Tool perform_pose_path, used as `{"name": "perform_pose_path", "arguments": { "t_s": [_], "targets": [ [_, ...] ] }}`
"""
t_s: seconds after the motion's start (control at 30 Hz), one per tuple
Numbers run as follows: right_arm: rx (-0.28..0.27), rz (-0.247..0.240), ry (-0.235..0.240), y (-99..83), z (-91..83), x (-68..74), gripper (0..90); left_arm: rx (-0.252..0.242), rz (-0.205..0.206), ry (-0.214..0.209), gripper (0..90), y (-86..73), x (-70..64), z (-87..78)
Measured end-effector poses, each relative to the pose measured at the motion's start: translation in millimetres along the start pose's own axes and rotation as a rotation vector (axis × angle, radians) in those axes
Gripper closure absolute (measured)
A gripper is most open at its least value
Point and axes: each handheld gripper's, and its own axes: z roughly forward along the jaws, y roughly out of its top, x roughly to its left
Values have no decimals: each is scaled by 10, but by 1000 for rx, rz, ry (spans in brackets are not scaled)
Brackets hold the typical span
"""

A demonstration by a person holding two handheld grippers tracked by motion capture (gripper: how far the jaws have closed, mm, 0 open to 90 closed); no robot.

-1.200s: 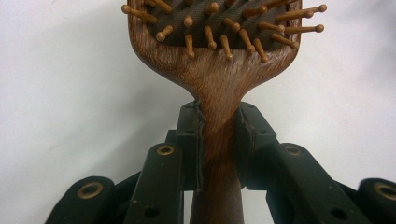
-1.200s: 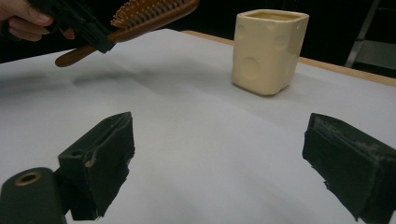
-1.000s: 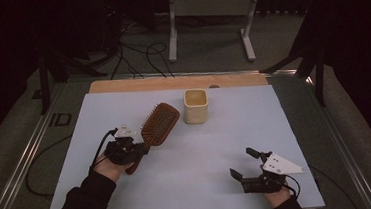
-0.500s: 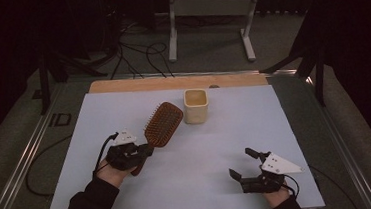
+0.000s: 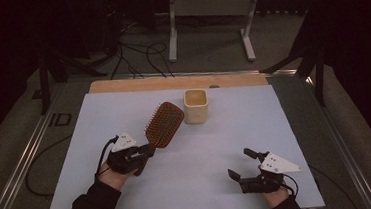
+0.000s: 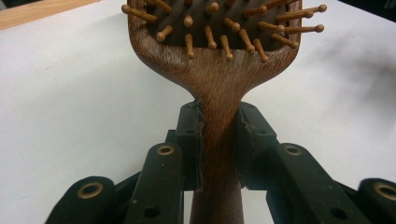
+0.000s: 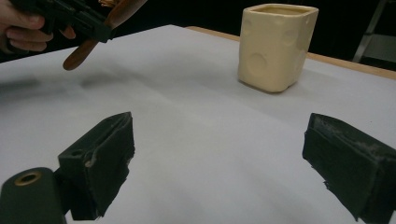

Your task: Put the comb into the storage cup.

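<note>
1. The left hand-held gripper is clamped on the handle of a wooden hairbrush. In the left gripper view its two black jaws press against either side of the narrow neck of the handle, just below the paddle head.
2. The hairbrush is over the left half of the white tabletop. Its head points away from the person toward the far edge, bristle side up, with round-tipped wooden pins standing out of a dark pad.
3. In the right gripper view the hairbrush's handle end hangs above the tabletop with a soft shadow beneath it, so the handle is lifted clear of the surface.
4. A cream-coloured square cup stands upright just beside the brush head, on its right, near the far edge. The two appear apart, though the gap is small.
5. The right hand-held gripper sits low over the near right part of the tabletop, jaws spread wide with nothing between them, well apart from the brush and the cup.
</note>
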Motion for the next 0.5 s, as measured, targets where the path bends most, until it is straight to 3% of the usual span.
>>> {"name": "perform_pose_path", "arguments": {
  "t_s": [0.3,0.5],
  "targets": [
    [18,18,12,86,15,25,88,-29,57,38,741,-78,-82,-14],
    [38,5,8,171,21,49,88,-23,57,42,741,-124,-66,9]
  ]
}}
